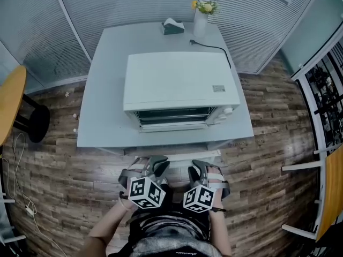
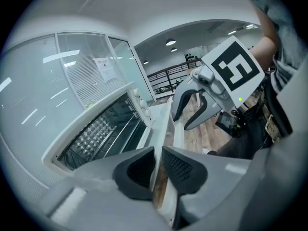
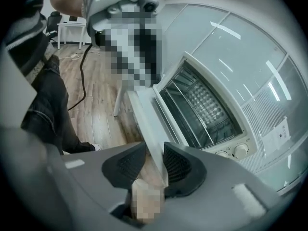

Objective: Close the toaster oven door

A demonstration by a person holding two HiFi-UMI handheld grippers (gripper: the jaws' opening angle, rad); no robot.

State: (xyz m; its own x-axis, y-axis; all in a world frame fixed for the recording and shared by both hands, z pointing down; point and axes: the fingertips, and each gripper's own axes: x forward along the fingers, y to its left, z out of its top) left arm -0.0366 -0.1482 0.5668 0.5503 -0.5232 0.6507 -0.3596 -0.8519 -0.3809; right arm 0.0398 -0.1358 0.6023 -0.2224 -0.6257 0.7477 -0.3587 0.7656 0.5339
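Right now your left hand-held gripper (image 2: pixel 158 154) and right hand-held gripper (image 3: pixel 155 154) each have their jaws drawn in to a narrow slit. Both pinch the thin free edge of the door (image 3: pixel 143 110). The door hangs open and roughly level, running ahead of both sets of jaws toward the toaster oven (image 1: pixel 179 84) on the tabletop (image 1: pixel 102 95).

The main risk is slip. The door is a thin, flat slab of smooth white painted metal, and the ribbed dark pads hold only its lip. Swinging it up could let it twist out, most likely if one side rises faster than the other. It could also close on a pad if you release late. Whether you hold a handle bar or the bare rim is hard to tell.

Beyond the jaws, the cavity shows a shiny dimpled back wall (image 3: pixel 204 102). Round cream knobs (image 3: pixel 236 151) sit just right of the right jaws.
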